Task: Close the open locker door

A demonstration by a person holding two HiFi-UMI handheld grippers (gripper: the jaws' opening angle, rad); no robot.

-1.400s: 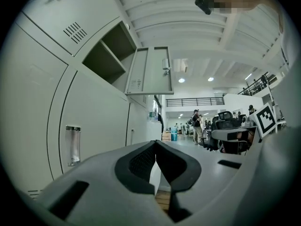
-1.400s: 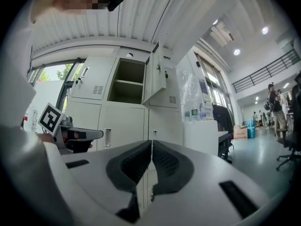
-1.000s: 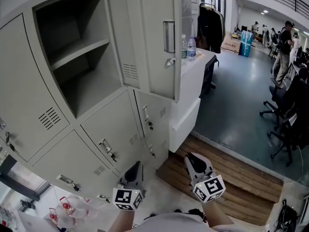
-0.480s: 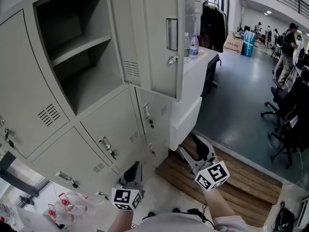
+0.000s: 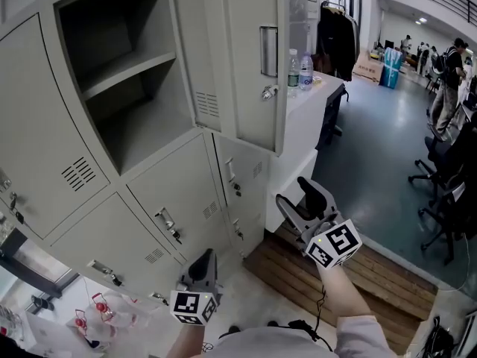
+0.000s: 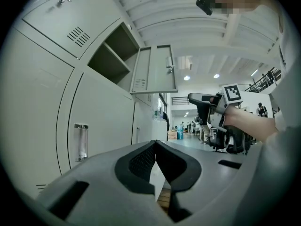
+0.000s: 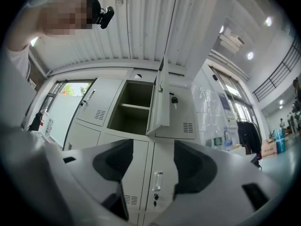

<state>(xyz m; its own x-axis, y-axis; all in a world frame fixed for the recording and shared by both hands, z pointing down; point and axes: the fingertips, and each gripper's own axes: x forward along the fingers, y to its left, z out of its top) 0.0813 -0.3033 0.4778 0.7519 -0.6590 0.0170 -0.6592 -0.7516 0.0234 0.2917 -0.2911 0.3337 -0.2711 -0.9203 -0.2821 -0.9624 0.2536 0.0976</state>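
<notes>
We hold our right gripper in the air below the open locker door, apart from it, its jaws just opened wide with nothing between them. Our left gripper sits low beside the bottom lockers, jaws together and empty. The door stands swung out from its shelved compartment

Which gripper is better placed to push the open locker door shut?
Right. The right gripper is higher, nearer the open door; its jaws have just been opening, empty. The left gripper hangs low, shut.

No text reads clearly (bottle labels seem too small).
</notes>
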